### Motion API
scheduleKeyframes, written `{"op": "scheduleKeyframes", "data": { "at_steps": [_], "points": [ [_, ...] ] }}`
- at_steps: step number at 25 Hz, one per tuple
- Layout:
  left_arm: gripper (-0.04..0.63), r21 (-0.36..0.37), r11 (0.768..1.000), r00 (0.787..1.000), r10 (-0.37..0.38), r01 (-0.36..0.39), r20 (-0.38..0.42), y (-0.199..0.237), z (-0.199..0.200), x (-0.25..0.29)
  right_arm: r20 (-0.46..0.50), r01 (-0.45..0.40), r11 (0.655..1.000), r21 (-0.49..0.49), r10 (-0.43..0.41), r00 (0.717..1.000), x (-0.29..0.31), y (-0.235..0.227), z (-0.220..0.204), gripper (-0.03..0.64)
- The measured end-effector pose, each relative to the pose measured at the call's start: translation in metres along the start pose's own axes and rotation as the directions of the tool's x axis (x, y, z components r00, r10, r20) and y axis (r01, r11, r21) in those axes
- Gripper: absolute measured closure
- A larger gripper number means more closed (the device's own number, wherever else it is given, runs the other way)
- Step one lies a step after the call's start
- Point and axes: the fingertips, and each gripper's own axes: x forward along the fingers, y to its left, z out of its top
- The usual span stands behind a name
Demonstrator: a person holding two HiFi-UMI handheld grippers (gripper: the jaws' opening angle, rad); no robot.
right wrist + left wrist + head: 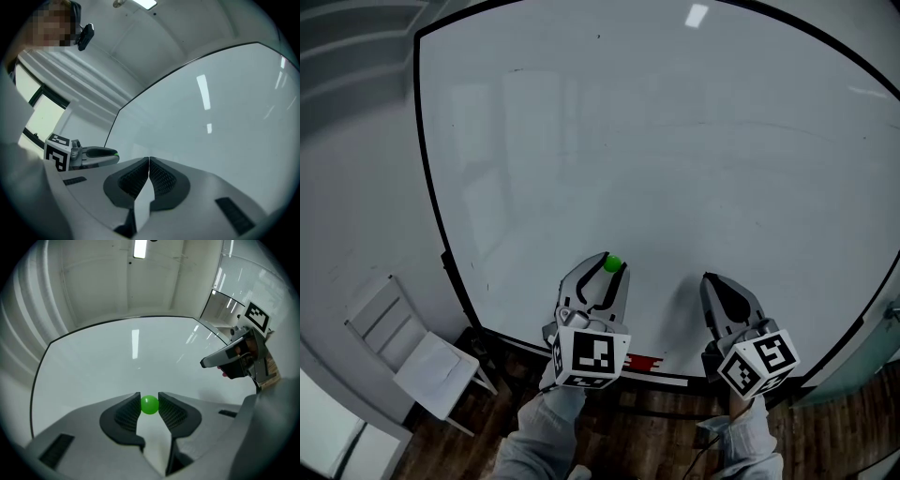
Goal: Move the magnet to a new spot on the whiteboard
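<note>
- Plainly, the magnet [149, 404] is a small, round, bright green ball with a smooth, slightly glossy skin; it is the one spot of strong colour against the pale board
- It sits in the lower middle of the whiteboard [656, 141] in the head view, a little left of centre and above the bottom edge; whether it touches the board face I cannot tell
- The left gripper [613, 266] has the magnet at the very tips of its jaws; the jaws stand partly apart, as wide as the ball, with a dark ribbed pad pressed on each side of it
- The left marker cube [589, 356] lies below the jaws in the head view, near the board's black bottom frame
- The right gripper [149, 161] has its jaws brought together, pad against pad, with nothing between them; in the head view it points up at the board at lower right, well apart from the magnet
- The whiteboard is blank and white with a thin black frame; ceiling lights glint on it
- A white chair [412, 352] stands at the lower left of the head view, beside the board on a wooden floor
</note>
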Motion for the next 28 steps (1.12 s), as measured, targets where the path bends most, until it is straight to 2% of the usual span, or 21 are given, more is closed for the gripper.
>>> {"op": "scheduleKeyframes", "data": {
  "at_steps": [8, 14, 19, 24, 28],
  "points": [
    [0.474, 0.056, 0.998, 0.994, -0.019, 0.014, 0.105, 0.011, 0.057, 0.041, 0.030, 0.029, 0.996, -0.080, -0.027, 0.999, 0.002, -0.027, 0.046, 0.589],
    [0.474, 0.099, 0.992, 0.988, 0.069, -0.083, 0.136, 0.058, 0.092, 0.057, 0.049, 0.031, 0.988, -0.152, -0.023, 0.999, 0.011, -0.037, 0.079, 0.589],
    [0.474, 0.138, 0.975, 0.978, 0.158, -0.177, 0.139, 0.110, 0.106, 0.067, 0.077, 0.024, 0.985, -0.174, -0.011, 0.997, 0.018, -0.033, 0.094, 0.589],
    [0.474, 0.106, 0.978, 0.975, 0.160, -0.177, 0.152, 0.133, 0.115, 0.076, 0.078, 0.012, 0.984, -0.177, 0.002, 0.997, 0.025, -0.031, 0.096, 0.589],
    [0.474, 0.000, 0.992, 0.980, 0.125, -0.126, 0.154, 0.136, 0.108, 0.080, 0.079, 0.006, 0.982, -0.187, 0.009, 0.997, 0.026, -0.027, 0.097, 0.589]
  ]
}}
